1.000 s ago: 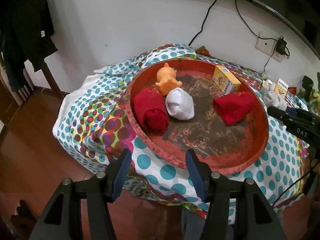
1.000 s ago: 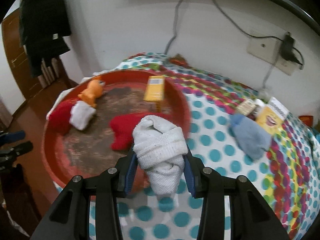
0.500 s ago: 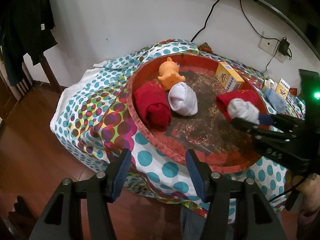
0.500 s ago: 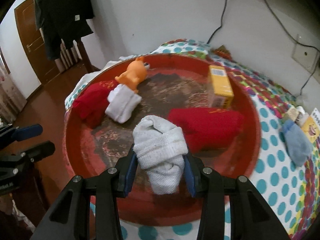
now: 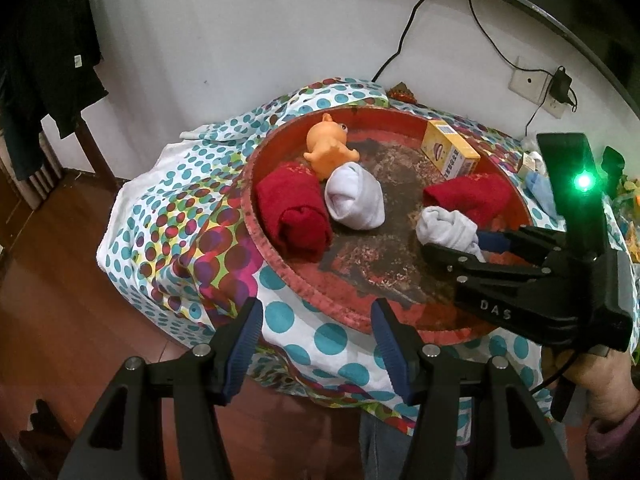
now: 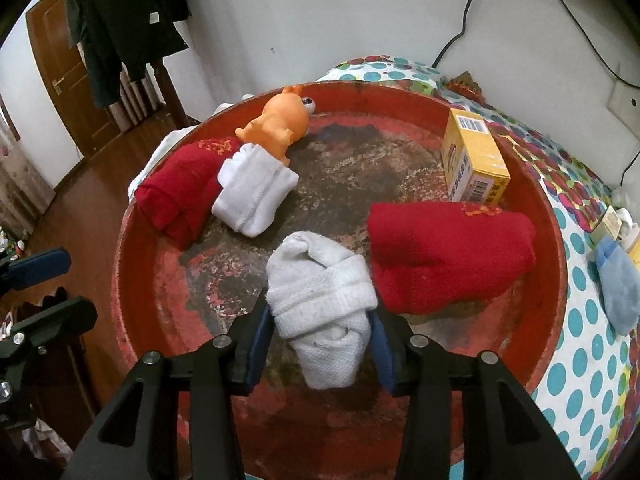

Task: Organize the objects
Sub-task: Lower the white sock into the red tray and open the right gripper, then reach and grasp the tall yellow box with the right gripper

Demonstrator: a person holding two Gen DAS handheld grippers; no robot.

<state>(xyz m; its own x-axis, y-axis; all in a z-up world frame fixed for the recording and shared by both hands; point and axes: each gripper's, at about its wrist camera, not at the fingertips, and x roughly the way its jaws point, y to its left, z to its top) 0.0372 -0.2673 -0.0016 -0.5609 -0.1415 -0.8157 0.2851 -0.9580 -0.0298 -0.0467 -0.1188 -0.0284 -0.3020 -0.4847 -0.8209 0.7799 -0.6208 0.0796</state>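
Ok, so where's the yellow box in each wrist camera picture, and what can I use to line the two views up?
Left wrist view: the yellow box sits upper right of centre, at the far side of the red tray.
Right wrist view: the yellow box is upper right, just beyond the red rolled towel.
Shared landmark: the orange toy at the tray's far rim.

A: The right tool [image 5: 476, 240] covers the near end of the white sock [image 5: 444, 228] in the left wrist view.

B: And the blue mitten [image 6: 618, 280]?

A: Cut by the frame's edge. The small boxes [image 6: 610, 222] beside it are perhaps cartons; too small to read.
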